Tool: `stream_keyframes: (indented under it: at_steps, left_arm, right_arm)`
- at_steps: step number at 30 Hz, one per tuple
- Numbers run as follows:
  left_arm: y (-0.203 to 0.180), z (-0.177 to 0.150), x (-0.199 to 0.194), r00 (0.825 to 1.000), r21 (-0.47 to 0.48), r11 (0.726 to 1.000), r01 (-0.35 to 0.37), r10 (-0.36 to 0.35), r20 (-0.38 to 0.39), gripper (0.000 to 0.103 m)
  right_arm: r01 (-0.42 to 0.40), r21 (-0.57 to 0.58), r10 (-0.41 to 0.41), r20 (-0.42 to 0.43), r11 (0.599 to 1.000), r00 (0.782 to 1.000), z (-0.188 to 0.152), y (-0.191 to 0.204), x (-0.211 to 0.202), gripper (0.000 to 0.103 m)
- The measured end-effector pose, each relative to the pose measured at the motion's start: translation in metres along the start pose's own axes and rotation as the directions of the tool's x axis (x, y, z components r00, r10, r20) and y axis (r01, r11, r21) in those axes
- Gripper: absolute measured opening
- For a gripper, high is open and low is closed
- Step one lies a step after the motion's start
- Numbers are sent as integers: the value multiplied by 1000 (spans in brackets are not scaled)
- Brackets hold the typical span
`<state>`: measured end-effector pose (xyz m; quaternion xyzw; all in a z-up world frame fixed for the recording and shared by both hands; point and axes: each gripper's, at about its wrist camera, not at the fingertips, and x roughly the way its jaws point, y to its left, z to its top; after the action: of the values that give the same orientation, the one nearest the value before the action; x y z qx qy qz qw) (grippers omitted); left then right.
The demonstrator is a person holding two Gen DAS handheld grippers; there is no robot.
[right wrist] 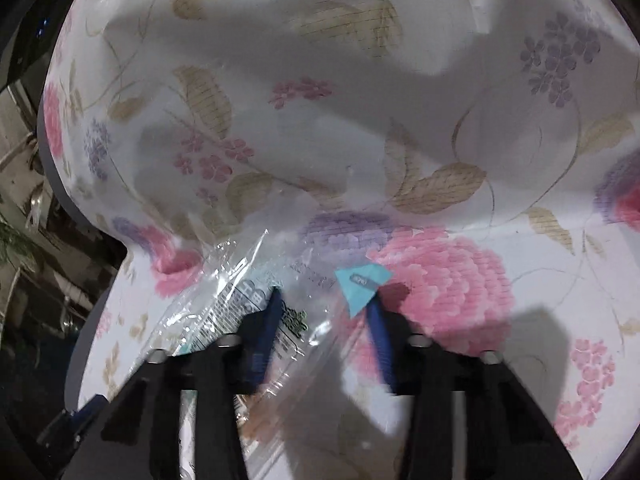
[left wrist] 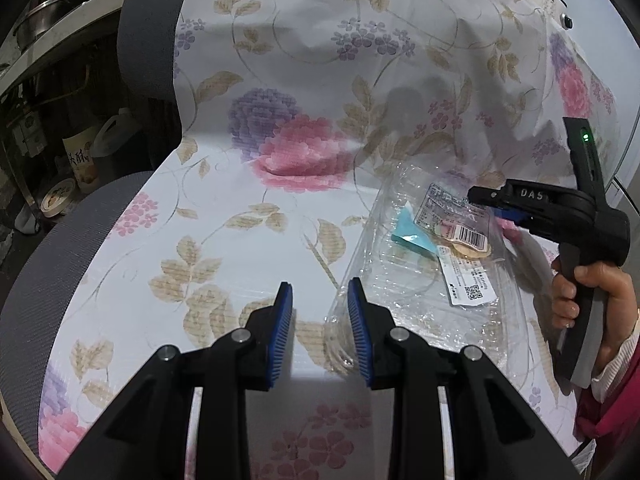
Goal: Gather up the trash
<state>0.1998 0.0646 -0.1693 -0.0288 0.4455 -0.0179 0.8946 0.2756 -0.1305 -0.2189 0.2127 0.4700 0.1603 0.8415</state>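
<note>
A crumpled clear plastic bag (left wrist: pixel 400 300) (right wrist: pixel 224 304) with printed labels (left wrist: pixel 468 280) and a light blue triangular scrap (left wrist: pixel 412 232) (right wrist: pixel 362 282) lies on a floral cloth (left wrist: pixel 240 220) draped over a chair. My left gripper (left wrist: pixel 320 292) is open just above the cloth. The bag's near corner lies beside its right finger, and only cloth shows in the gap. A hand (left wrist: pixel 600 292) holds my right gripper (left wrist: pixel 492 206) (right wrist: pixel 324 304) at the bag's far side. Its jaws stand apart over the plastic, and the pads do not press on it. The right wrist view is blurred.
The chair's grey mesh seat edge (left wrist: pixel 48 264) and backrest (left wrist: pixel 148 40) frame the cloth on the left. Beyond them are bottles and a bowl on the floor (left wrist: pixel 80 160) and a shelf with pots (left wrist: pixel 40 12). A white appliance (left wrist: pixel 624 168) stands at the right.
</note>
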Motion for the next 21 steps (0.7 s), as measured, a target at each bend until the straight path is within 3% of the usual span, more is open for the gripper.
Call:
stream_keyframes:
  at_steps: [1,4,9,14,15,16,21]
  left_arm:
    - [0,0,0,1000,1,1000,0,0,0,27]
    - [-1,1,-1,1000,5,1000,-1,1,4,27]
    - [-6,10,-1,1000,36,999,13,-14,14,27]
    - [-20,9,3,1000,72,997,26,-26,-2,27]
    - [-23,7,4,1000,80,996,31,-31,-7,27]
    - [-25,6,4,999,85,996,34,-33,-12,27]
    - [-19,8,4,999,74,996,39,-39,-12,28]
  right_arm:
    - [6,-18,-5,23,1000,1000,1,2,-6,20]
    - [17,-57,-11,99,998,995,3,9,-26,17]
    - [7,-46,0,154,999,988,13,8,-53,16]
    - [114,-105,-96,169,988,981,14,9,-61,14]
    - [128,-109,-107,180,986,978,13,9,-62,11]
    - [133,-110,-111,183,985,977,12,10,-62,0]
    - [83,-118,-53,237,990,970,9,13,-95,0]
